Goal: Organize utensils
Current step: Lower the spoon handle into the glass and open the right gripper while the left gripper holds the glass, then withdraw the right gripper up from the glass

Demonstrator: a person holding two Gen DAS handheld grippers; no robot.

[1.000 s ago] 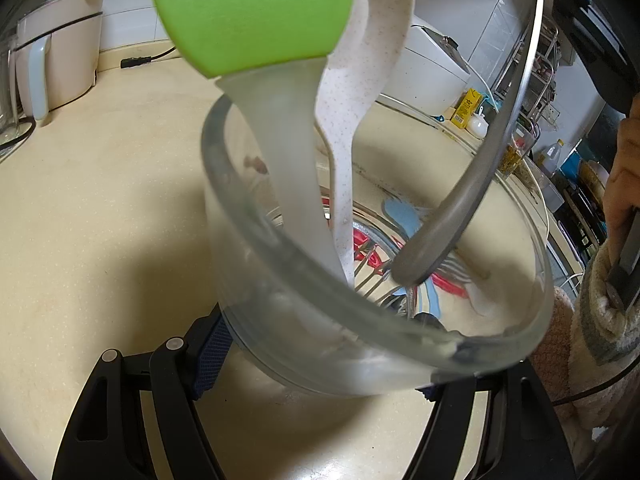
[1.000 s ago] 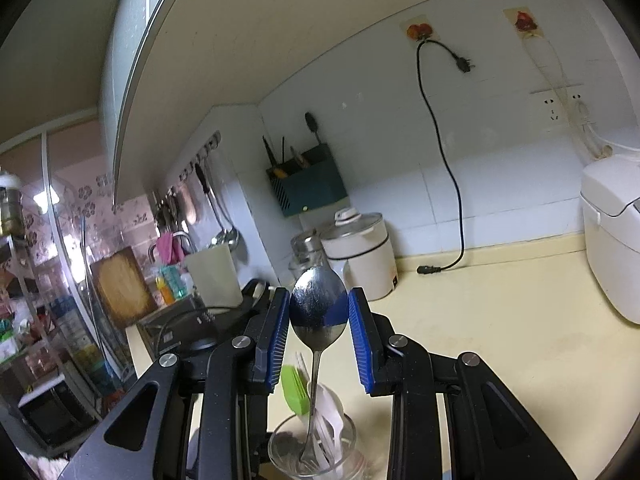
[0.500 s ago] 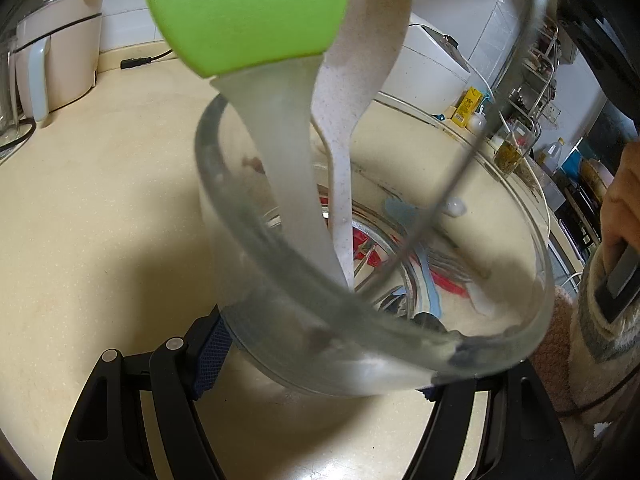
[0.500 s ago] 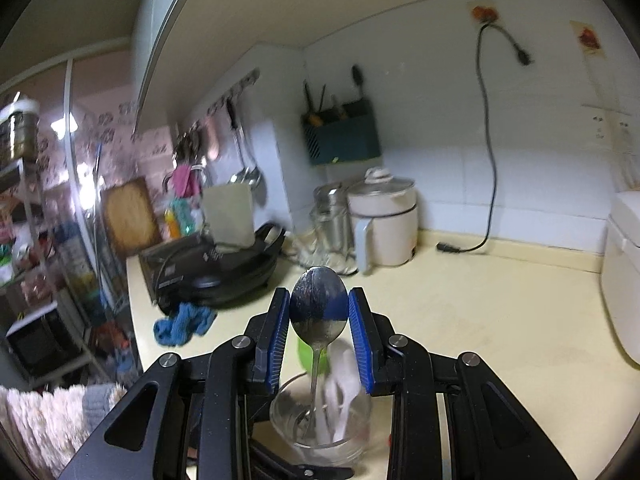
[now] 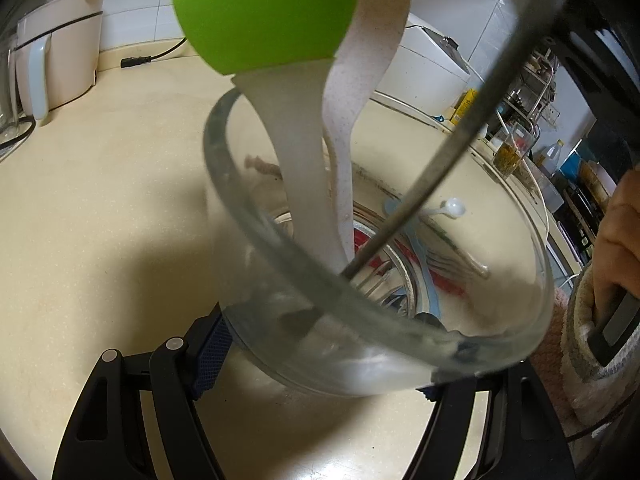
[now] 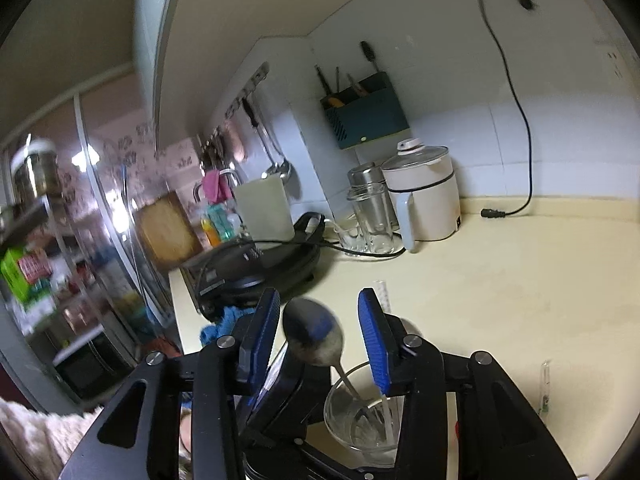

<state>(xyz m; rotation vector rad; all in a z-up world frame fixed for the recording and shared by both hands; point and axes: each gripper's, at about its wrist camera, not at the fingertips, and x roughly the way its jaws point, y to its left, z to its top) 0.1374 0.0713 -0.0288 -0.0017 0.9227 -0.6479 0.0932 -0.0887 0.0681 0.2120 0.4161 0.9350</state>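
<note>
- The metal spoon point(image 6: 314, 338) stands in the glass cup point(image 6: 362, 420), handle down and bowl up, leaning toward the left. Its long handle slants across the cup from the bottom up past the rim.
- The right tool point(image 6: 318, 336) is just above the cup. Its jaws are opening, and the spoon's bowl sits in the gap between the blue pads point(image 6: 372, 340) with space on both sides. So the spoon looks let go, and I think the next move is for this tool to lift away from the cup.
- The left tool point(image 5: 320, 360) is clamped on the cup low down, one blue pad on each side, and holds it on the worktop point(image 5: 100, 200).
- A green brush point(image 5: 268, 12) and a white speckled spoon point(image 5: 360, 92) also stand in the cup.
- The spoon's bowl is blurred. Seen through the glass, the cup's bottom is hard to read. The cup hides most of the left tool's pads.
</note>
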